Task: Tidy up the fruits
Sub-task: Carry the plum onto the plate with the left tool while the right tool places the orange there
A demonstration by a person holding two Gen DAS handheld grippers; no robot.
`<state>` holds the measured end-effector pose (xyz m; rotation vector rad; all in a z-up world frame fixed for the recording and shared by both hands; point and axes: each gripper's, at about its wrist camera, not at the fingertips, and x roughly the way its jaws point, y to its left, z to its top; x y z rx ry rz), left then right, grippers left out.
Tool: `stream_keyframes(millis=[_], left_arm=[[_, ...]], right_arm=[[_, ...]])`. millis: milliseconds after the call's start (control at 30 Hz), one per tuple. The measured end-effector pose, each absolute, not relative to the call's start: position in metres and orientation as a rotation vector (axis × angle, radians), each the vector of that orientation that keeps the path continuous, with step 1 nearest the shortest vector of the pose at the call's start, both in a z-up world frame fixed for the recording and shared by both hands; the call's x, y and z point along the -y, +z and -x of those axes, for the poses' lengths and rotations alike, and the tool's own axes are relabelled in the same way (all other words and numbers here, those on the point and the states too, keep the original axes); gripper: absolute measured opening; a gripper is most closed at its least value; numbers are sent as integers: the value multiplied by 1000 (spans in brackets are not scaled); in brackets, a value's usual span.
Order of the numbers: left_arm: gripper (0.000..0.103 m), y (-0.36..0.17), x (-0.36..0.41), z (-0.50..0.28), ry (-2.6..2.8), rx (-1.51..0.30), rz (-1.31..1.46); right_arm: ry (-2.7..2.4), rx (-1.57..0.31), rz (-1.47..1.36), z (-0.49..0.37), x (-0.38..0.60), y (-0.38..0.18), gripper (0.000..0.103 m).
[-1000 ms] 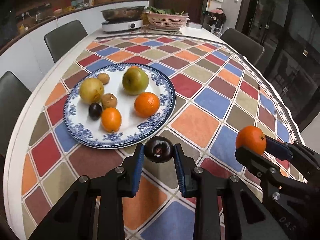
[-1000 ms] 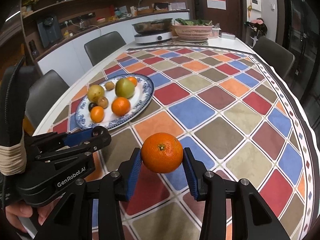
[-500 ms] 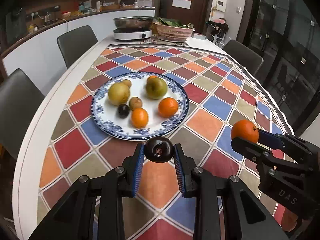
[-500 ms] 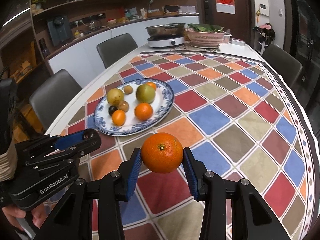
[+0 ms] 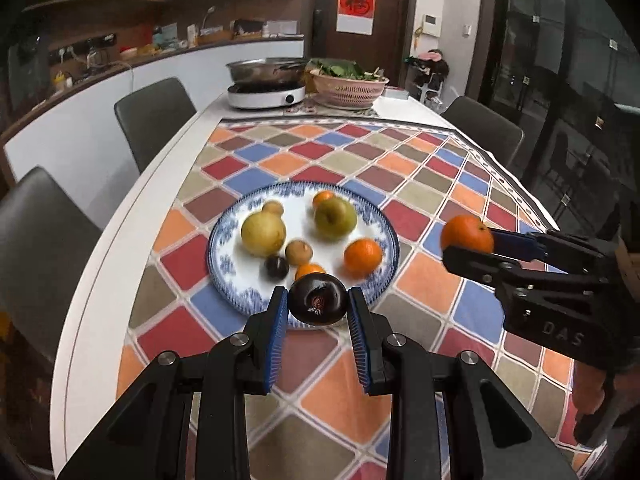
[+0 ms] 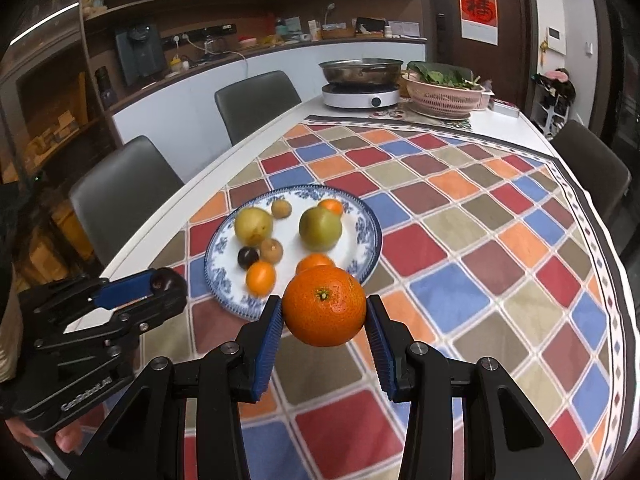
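Note:
A blue-and-white plate (image 5: 224,240) on the checkered tablecloth holds several fruits: a yellow pear (image 5: 263,233), a green apple (image 5: 335,218), oranges and small brown and dark fruits. My left gripper (image 5: 318,306) is shut on a dark plum (image 5: 317,303), held in the air in front of the plate's near rim. My right gripper (image 6: 324,314) is shut on an orange (image 6: 324,310), held in the air to the right of the plate (image 6: 370,236). The right gripper with its orange (image 5: 466,234) also shows in the left wrist view.
An induction cooker with a steel pan (image 5: 266,80) and a pink basket of greens (image 5: 348,84) stand at the table's far end. Grey chairs (image 5: 154,116) line the left side and one (image 5: 482,128) the far right. The table's white edge (image 5: 120,248) runs along the left.
Both grippers have pulled back and up from the plate with their fruits still held. The plate now looks smaller and farther off.

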<state>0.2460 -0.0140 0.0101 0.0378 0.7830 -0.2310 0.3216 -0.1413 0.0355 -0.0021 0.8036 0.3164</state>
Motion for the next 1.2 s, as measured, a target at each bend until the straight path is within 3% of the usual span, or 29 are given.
stream_keyframes(millis=[667, 1200], left_arm=[[30, -17, 18, -356, -272, -874, -80], [30, -35, 25, -399, -270, -926, -106]], right_arm=[[365, -914, 76, -415, 125, 1, 43], [390, -944, 67, -441, 124, -19, 43]])
